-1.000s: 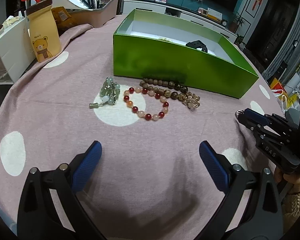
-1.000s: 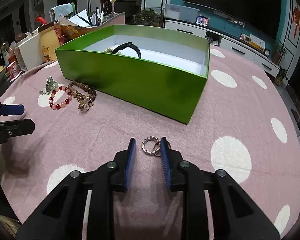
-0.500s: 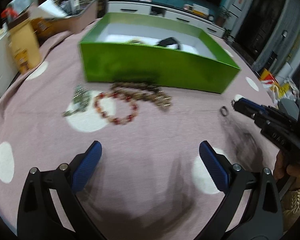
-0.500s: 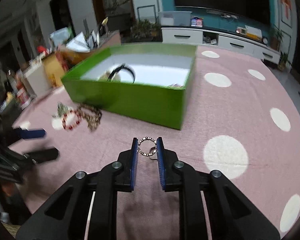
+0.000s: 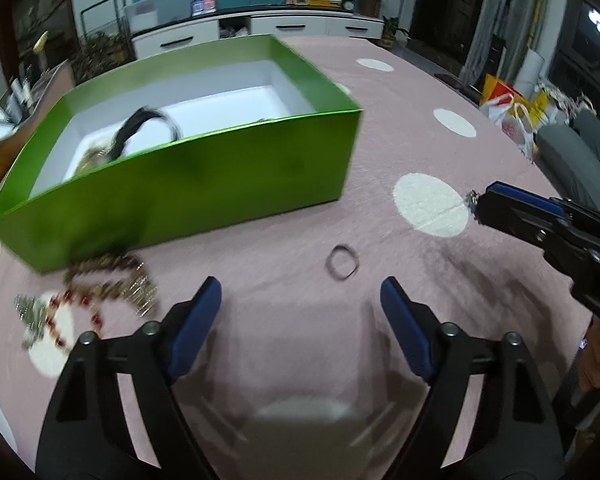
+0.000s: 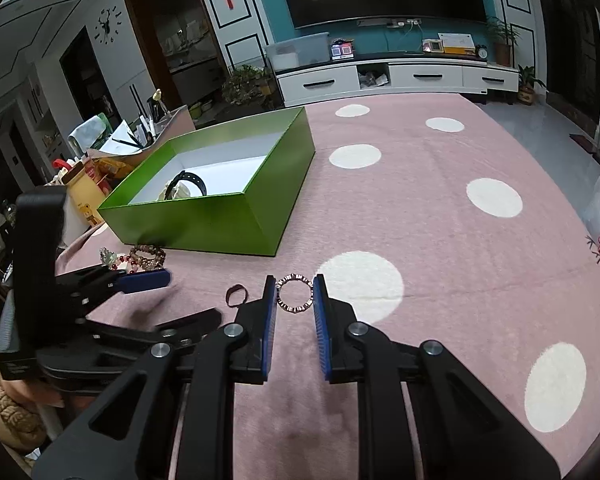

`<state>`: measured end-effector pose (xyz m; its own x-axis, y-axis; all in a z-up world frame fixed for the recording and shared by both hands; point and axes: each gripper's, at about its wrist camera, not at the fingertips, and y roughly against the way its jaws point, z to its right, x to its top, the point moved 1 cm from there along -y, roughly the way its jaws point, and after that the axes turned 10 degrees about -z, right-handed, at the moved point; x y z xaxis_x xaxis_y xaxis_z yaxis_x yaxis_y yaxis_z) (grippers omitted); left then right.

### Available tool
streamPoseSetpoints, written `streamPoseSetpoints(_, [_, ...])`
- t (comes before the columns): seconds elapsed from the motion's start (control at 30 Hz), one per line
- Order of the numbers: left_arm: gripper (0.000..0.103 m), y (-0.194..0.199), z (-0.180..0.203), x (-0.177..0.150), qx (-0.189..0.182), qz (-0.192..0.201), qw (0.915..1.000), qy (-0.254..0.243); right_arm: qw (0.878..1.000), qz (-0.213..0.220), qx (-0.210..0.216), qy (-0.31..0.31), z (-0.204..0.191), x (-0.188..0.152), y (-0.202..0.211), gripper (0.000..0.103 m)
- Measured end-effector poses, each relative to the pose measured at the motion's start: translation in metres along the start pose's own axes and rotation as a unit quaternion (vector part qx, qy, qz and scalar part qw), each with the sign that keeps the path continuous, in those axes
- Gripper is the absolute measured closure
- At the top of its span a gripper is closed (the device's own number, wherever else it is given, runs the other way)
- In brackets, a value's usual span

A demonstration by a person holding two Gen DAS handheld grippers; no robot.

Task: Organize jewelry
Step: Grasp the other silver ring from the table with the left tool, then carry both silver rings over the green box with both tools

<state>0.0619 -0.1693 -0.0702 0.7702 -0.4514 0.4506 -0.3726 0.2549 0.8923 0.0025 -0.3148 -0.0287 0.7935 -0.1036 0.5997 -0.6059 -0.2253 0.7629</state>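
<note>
My right gripper (image 6: 295,294) is shut on a small studded ring (image 6: 295,293) and holds it above the pink dotted tablecloth; it also shows in the left wrist view (image 5: 476,204). A second plain ring (image 5: 342,267) lies on the cloth, just ahead of my open, empty left gripper (image 5: 300,312); it shows in the right wrist view too (image 6: 236,294). The open green box (image 5: 188,184) stands beyond, with a black band (image 5: 140,126) inside. Bead bracelets (image 5: 108,288) lie by the box's near left corner.
A bear-printed pouch (image 6: 85,196) and a tray of papers and pens (image 6: 140,136) stand behind the box. The cloth (image 6: 420,220) runs to the table's far edge, with a TV cabinet beyond. Plastic bags (image 5: 512,116) sit off the table at right.
My right gripper has closed on the studded ring and lifted it off the cloth. My left gripper has swung right, from the bracelets toward the plain ring.
</note>
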Motion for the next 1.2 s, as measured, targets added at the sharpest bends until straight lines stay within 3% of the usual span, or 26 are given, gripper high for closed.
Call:
streamPoseSetpoints(0.2, [0.052,-0.016,0.015,0.012,0.012,-0.004,0.9997,-0.02,1.0,0.006,0.005,-0.014,0.009,-0.002,0.003,0.085])
streamPoseSetpoints(0.27, [0.079,-0.015,0.017,0.014,0.009,-0.001,0.9997,-0.021,1.0,0.007,0.005,-0.015,0.011,-0.003,0.004,0.085])
streamPoseSetpoints(0.3, [0.084,-0.015,0.017,0.014,0.004,-0.001,0.9997,-0.022,1.0,0.007,0.005,-0.017,0.011,-0.004,0.004,0.085])
streamPoseSetpoints(0.5, [0.084,-0.006,0.009,0.005,-0.006,-0.002,0.9999,-0.008,1.0,0.011,0.008,-0.017,0.009,-0.004,0.007,0.085])
streamPoseSetpoints(0.77, [0.084,0.034,-0.019,-0.005,-0.016,0.034,0.9987,0.034,1.0,0.015,0.014,0.0,-0.007,-0.002,0.012,0.085])
streamPoseSetpoints(1.2, [0.084,0.098,-0.092,-0.018,0.014,0.094,0.9879,0.123,0.999,0.022,0.034,0.03,-0.035,0.004,0.014,0.085])
